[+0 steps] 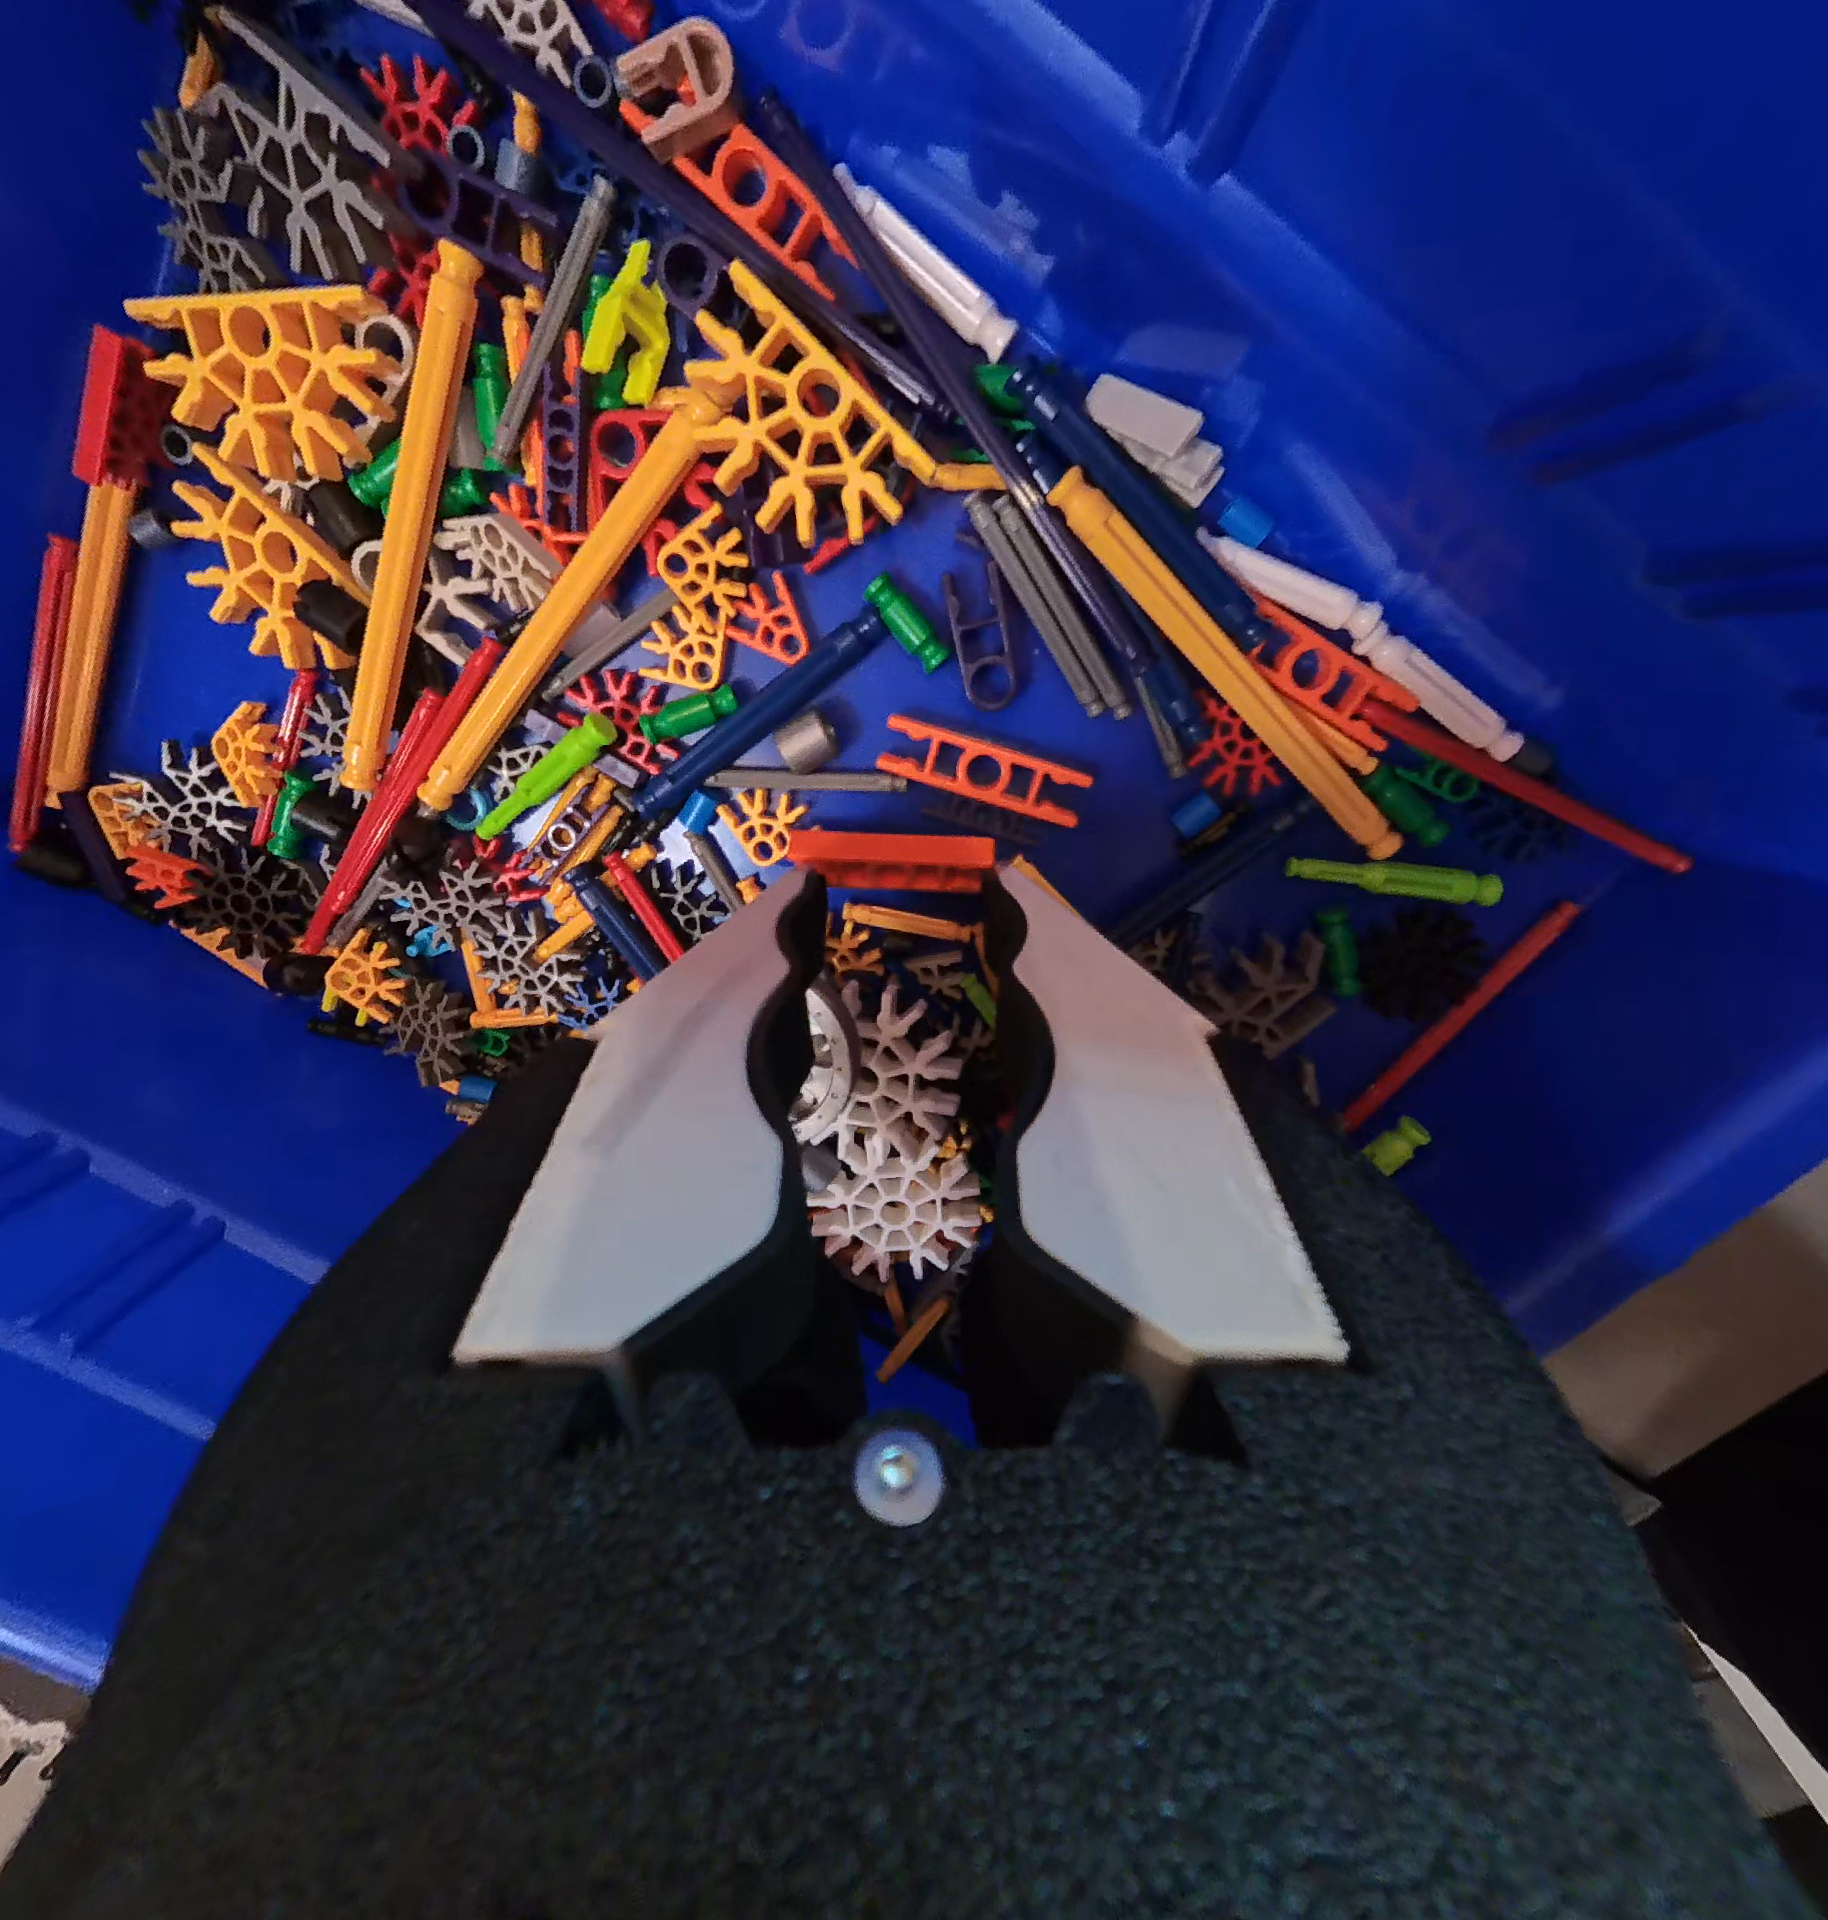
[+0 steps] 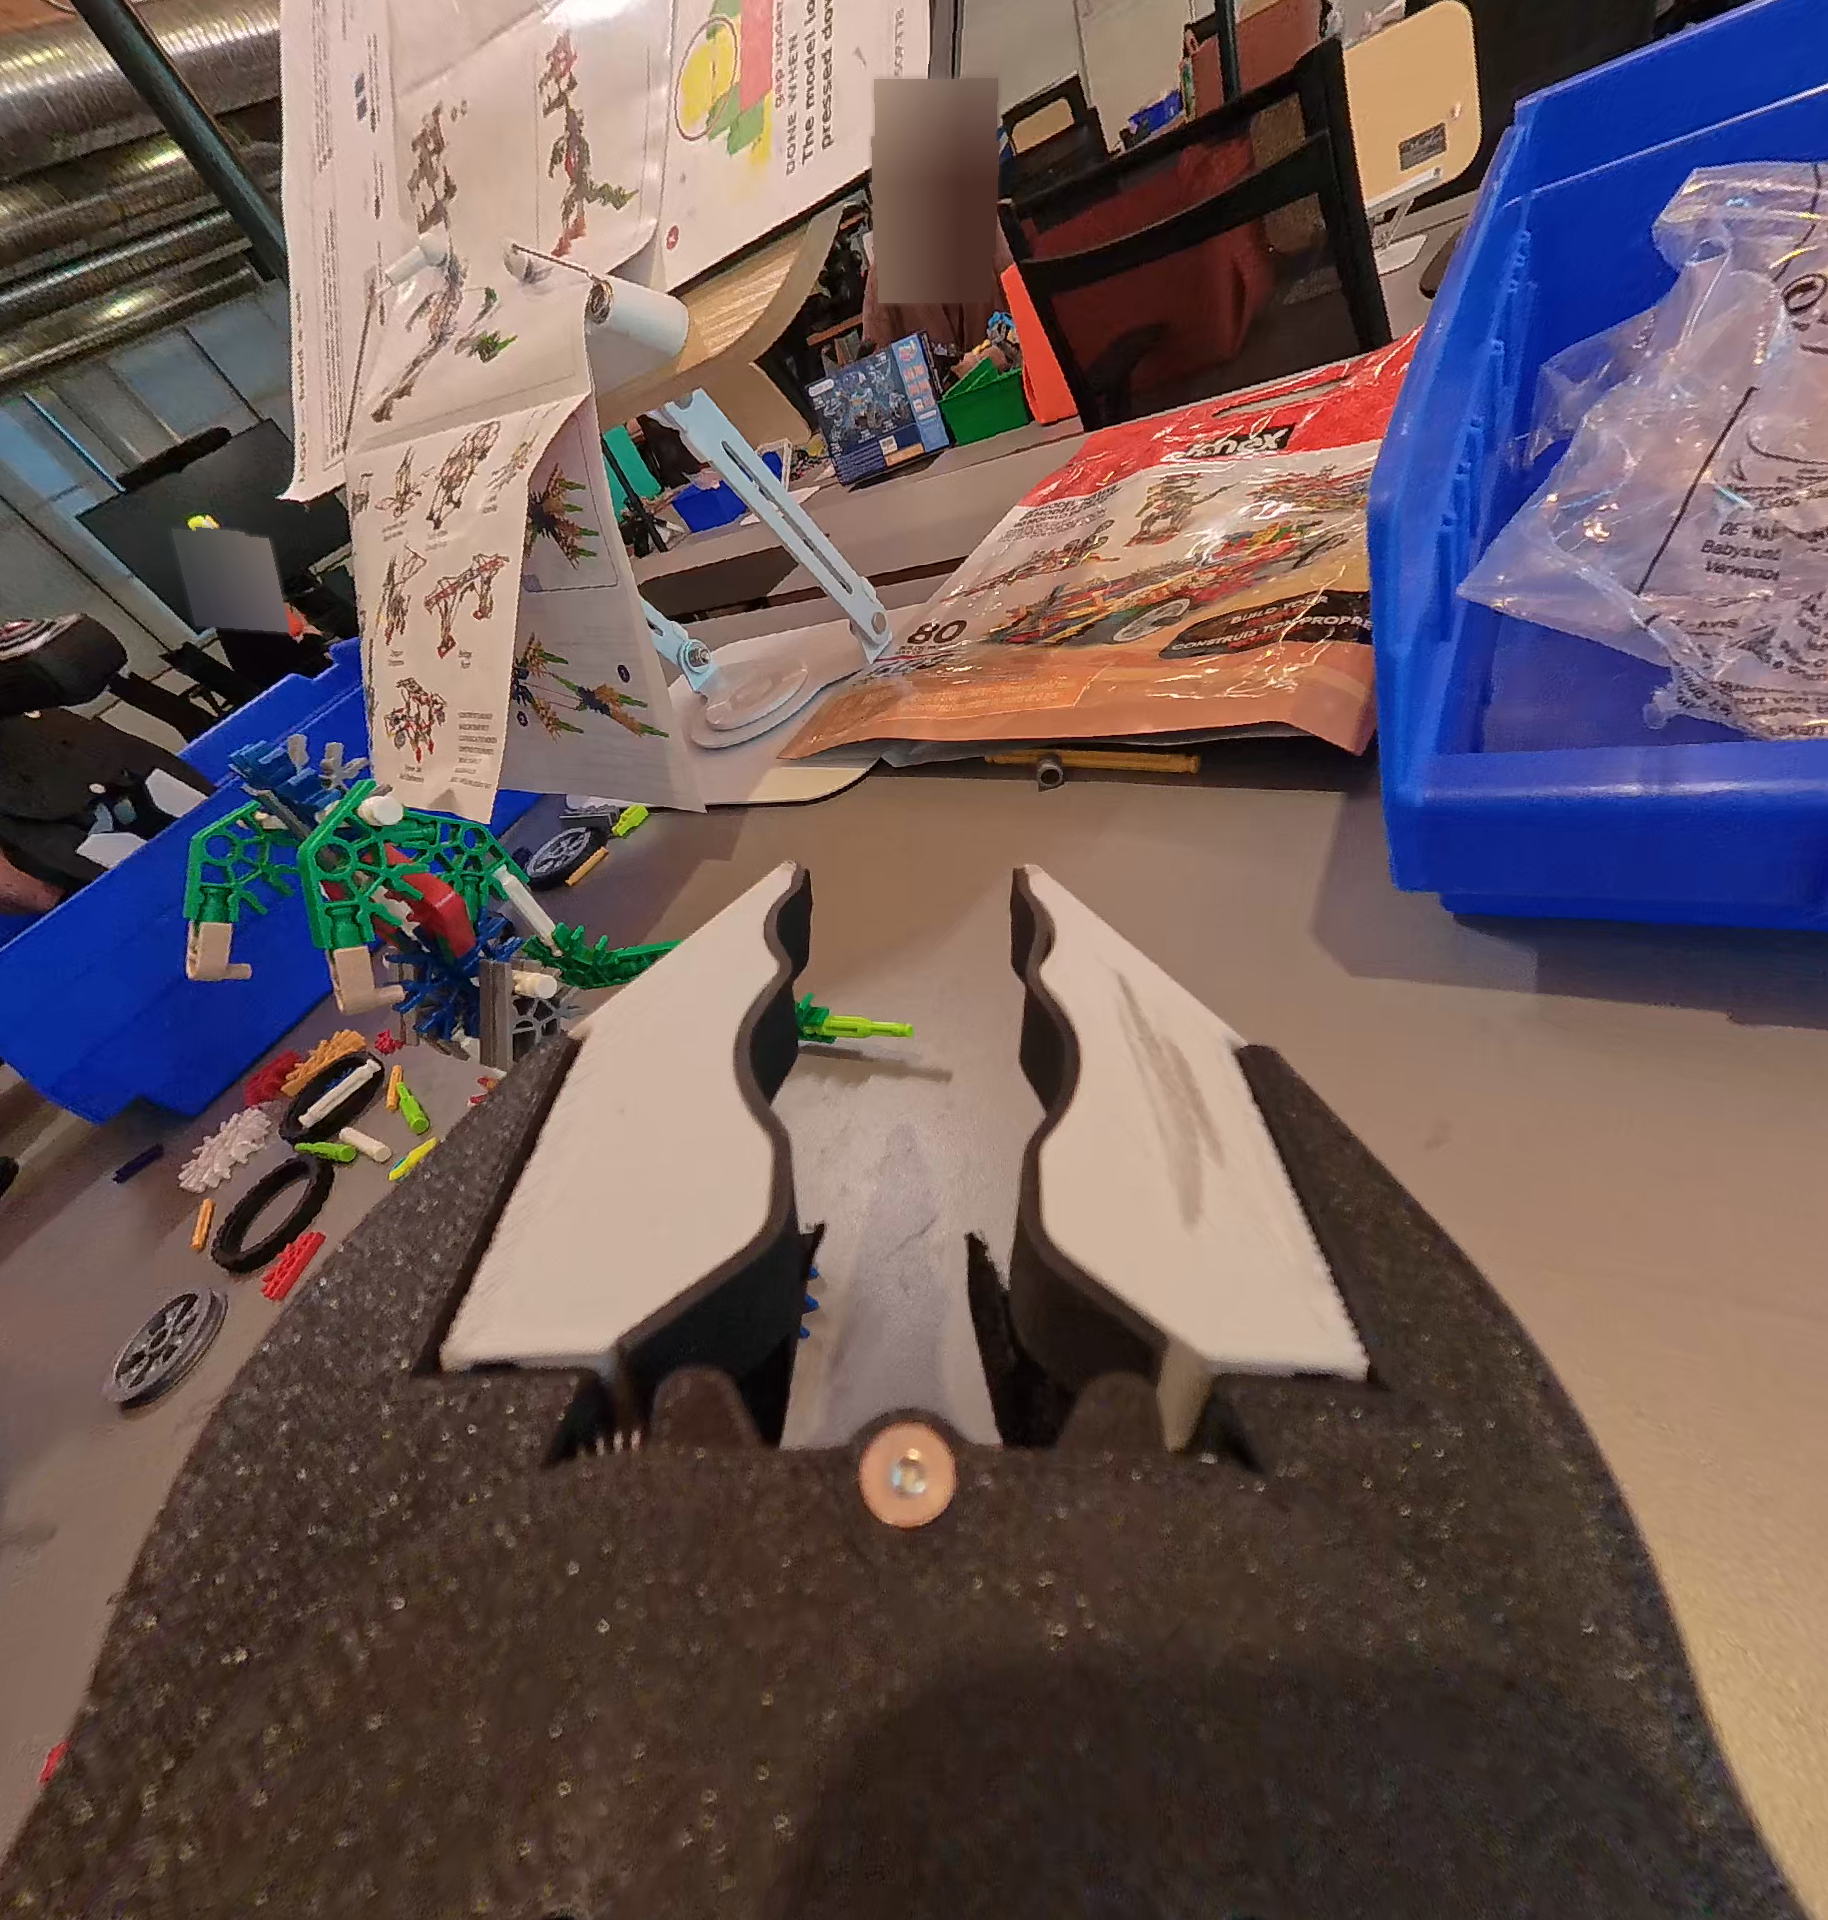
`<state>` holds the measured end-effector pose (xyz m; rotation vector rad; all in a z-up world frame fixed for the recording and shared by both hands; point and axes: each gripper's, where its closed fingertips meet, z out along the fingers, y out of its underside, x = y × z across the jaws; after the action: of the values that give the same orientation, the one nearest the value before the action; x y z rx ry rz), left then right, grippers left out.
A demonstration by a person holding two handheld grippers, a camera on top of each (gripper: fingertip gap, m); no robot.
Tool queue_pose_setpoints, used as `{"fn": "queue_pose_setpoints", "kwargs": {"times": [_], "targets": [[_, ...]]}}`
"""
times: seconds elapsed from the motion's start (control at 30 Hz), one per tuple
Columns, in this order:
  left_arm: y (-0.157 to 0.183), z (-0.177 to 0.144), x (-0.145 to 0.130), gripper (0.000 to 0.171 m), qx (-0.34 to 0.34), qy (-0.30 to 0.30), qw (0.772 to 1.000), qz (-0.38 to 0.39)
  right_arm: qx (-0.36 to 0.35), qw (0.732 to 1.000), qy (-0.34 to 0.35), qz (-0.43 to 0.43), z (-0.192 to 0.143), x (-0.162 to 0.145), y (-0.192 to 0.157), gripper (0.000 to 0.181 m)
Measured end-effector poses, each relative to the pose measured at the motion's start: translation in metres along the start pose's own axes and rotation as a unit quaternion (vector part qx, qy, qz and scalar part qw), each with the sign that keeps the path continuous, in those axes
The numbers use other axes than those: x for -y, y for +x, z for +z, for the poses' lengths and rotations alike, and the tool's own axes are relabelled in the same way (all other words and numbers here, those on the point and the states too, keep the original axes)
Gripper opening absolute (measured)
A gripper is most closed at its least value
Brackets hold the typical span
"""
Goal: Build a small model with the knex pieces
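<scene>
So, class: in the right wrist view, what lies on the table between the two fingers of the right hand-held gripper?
Mostly bare grey table. Only a lime-green rod pokes into the gap of the right hand-held gripper from the left finger's side.

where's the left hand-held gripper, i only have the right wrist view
Observer: The left hand-held gripper is over a blue bin full of loose construction pieces.
Operator: open or shut
Observer: Its jaws stand apart. An orange piece spans the tips; I cannot tell whether it is clamped.
Operator: what's under it
Observer: White snowflake connectors and a grey wheel show between its fingers.
</scene>
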<state>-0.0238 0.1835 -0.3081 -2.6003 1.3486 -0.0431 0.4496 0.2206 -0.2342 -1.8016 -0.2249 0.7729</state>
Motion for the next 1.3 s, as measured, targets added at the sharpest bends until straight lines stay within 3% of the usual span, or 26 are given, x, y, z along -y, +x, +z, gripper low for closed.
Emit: {"fn": "queue_pose_setpoints", "kwargs": {"times": [0.2, 0.27, 0.37, 0.83, 1.0, 1.3], "targets": [[0.001, -0.001, 0.000, 0.024, 0.001, 0.003, 1.000, 0.000, 0.001, 1.000, 0.002, 0.000, 0.000, 0.000, 0.000, 0.038], [0.000, -0.002, 0.001, 0.013, 0.006, 0.007, 1.000, -0.001, 0.001, 1.000, 0.002, 0.000, 0.000, 0.001, 0.000, 0.038], [0.003, -0.001, 0.001, 0.010, 0.002, 0.007, 1.000, -0.001, 0.002, 1.000, 0.004, 0.000, -0.001, 0.001, 0.000, 0.038], [-0.003, 0.004, 0.008, 0.031, 0.007, 0.018, 1.000, -0.013, 0.004, 1.000, 0.006, 0.001, -0.001, 0.001, -0.001, 0.039], [-0.001, 0.007, 0.008, 0.017, -0.003, 0.018, 1.000, -0.013, 0.004, 1.000, 0.006, 0.001, -0.001, 0.001, -0.001, 0.039], [-0.001, 0.008, 0.010, 0.009, -0.003, 0.022, 1.000, -0.016, 0.005, 1.000, 0.006, 0.002, -0.001, 0.002, -0.001, 0.039]]}}
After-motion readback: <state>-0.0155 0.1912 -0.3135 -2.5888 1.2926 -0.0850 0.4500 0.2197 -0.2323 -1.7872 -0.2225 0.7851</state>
